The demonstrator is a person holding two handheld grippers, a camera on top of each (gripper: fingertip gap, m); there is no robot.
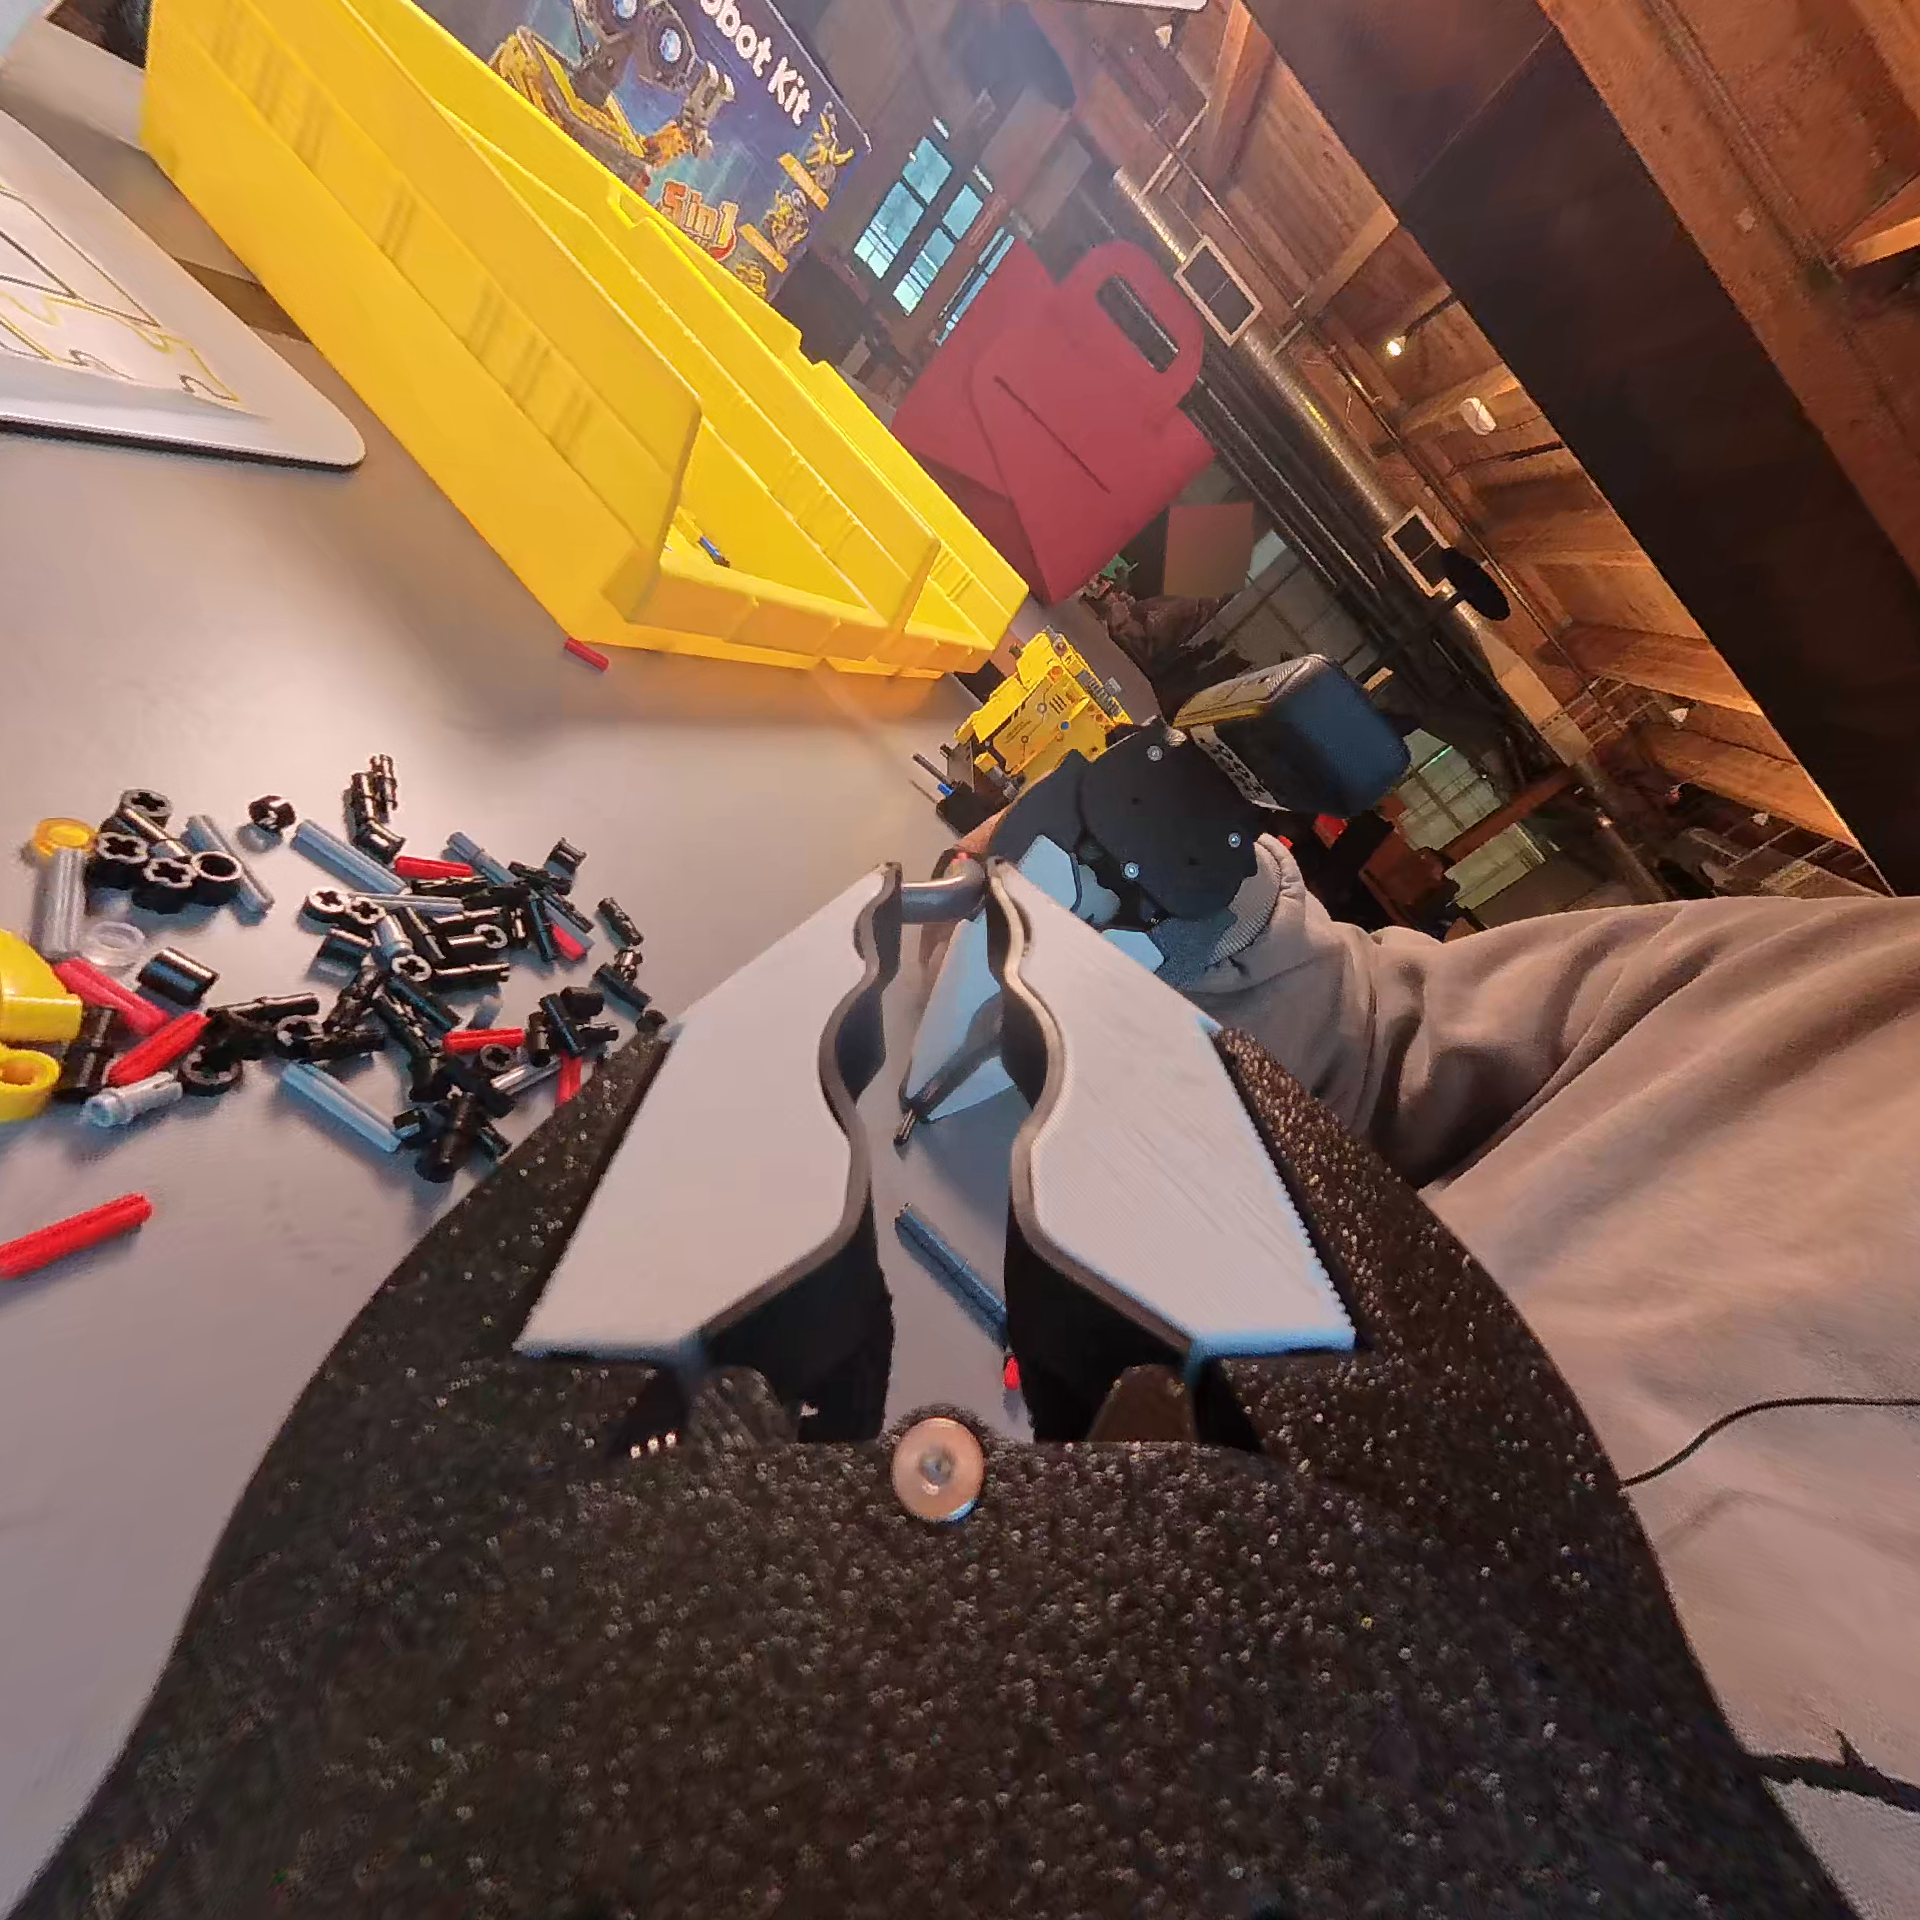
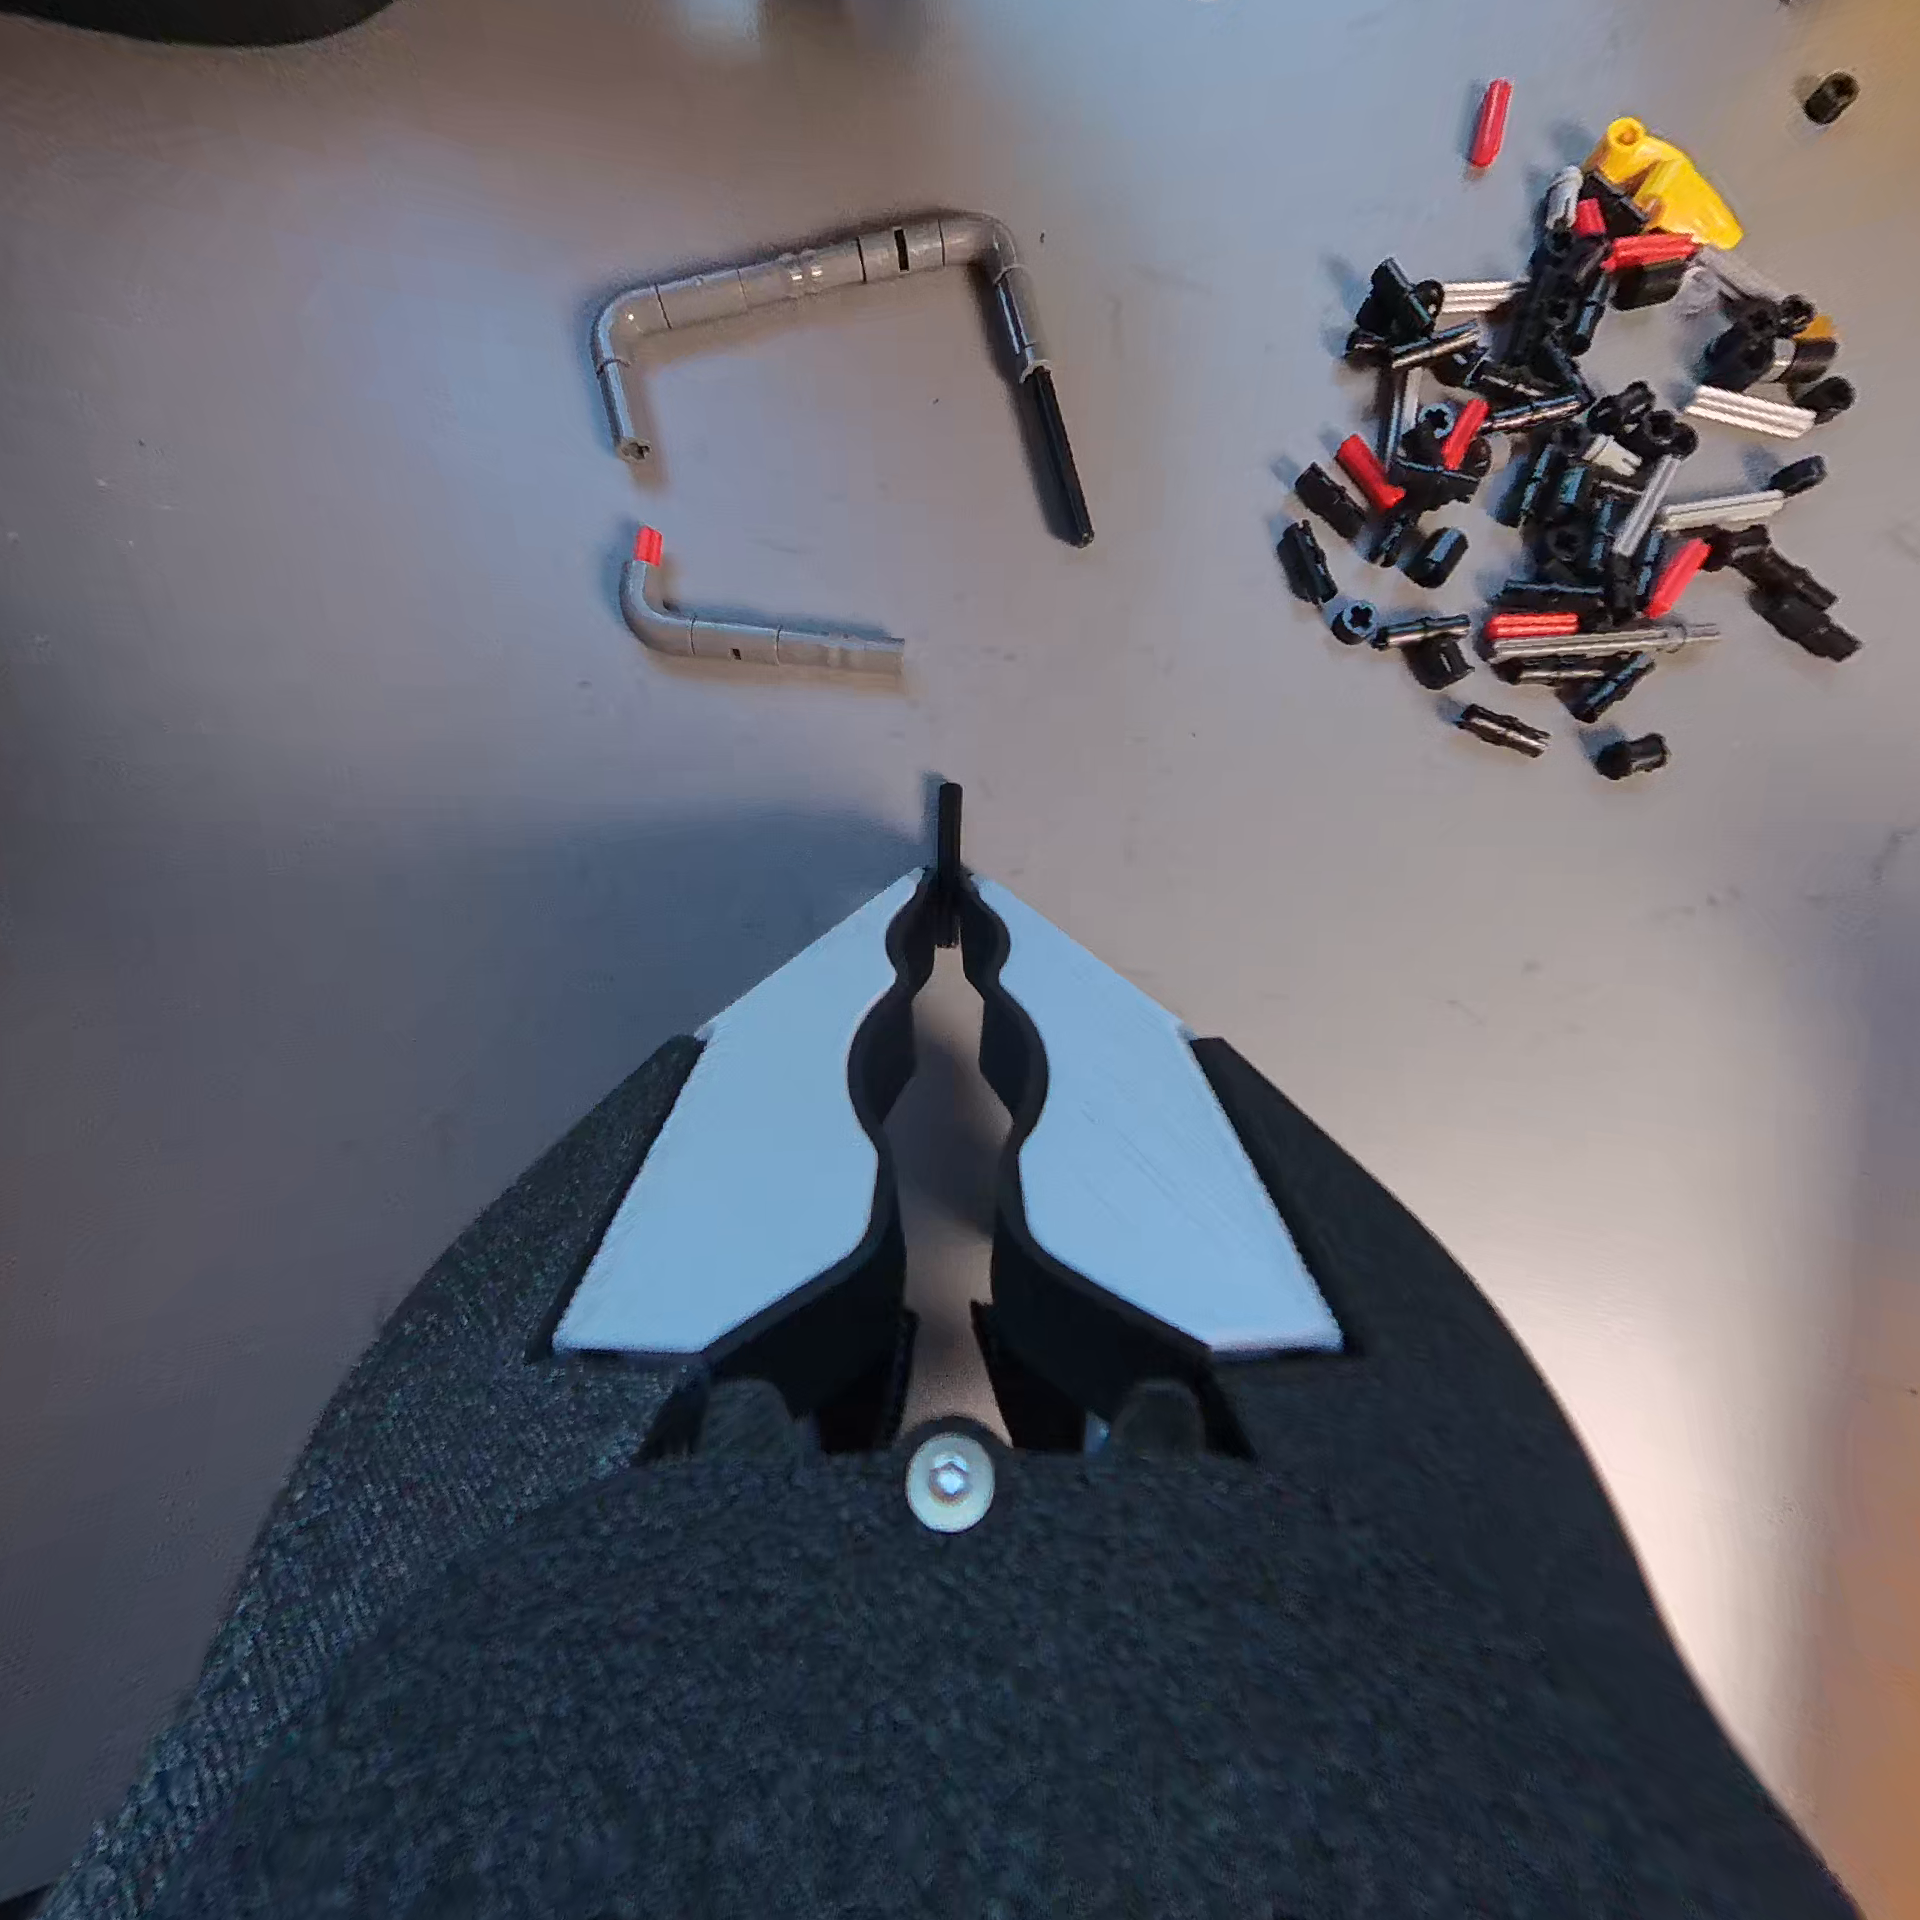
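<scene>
A small black pin (image 2: 949, 831) is clamped between the tips of the right gripper (image 2: 948, 904), its free end pointing forward over the grey table (image 2: 312, 831). Ahead of it, two grey tube assemblies are seen lying flat and apart: a longer U-shaped one (image 2: 821, 275) with a black rod at one end, and a shorter L-shaped one (image 2: 727, 629) capped in red. A heap of black, red and grey parts (image 2: 1579, 488) is spread to the right. The left gripper (image 1: 940, 883) is held slightly apart, a grey elbow piece (image 1: 935, 896) seen between its tips; contact cannot be told. Yellow bins (image 1: 582, 343) are seen beyond.
</scene>
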